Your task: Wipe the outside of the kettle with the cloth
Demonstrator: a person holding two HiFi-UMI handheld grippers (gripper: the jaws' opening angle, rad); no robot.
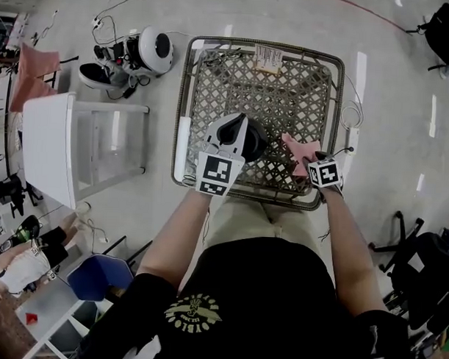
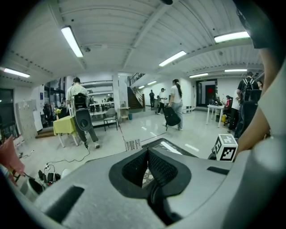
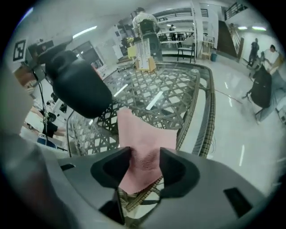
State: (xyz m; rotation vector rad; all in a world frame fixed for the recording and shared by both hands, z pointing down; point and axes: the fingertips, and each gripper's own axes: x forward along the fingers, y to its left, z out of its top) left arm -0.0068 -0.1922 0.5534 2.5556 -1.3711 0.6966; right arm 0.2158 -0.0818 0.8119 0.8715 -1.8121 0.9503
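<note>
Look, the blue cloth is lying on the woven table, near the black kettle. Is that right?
Not quite. The cloth is pink, not blue, and the right gripper view shows this clearly. The rest is right: it lies on the woven table, near the black kettle.

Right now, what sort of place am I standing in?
Probably a big open indoor hall or shared workspace: long ceiling strip lights, a glossy floor with people walking across it, and tables set out along the sides.
</note>
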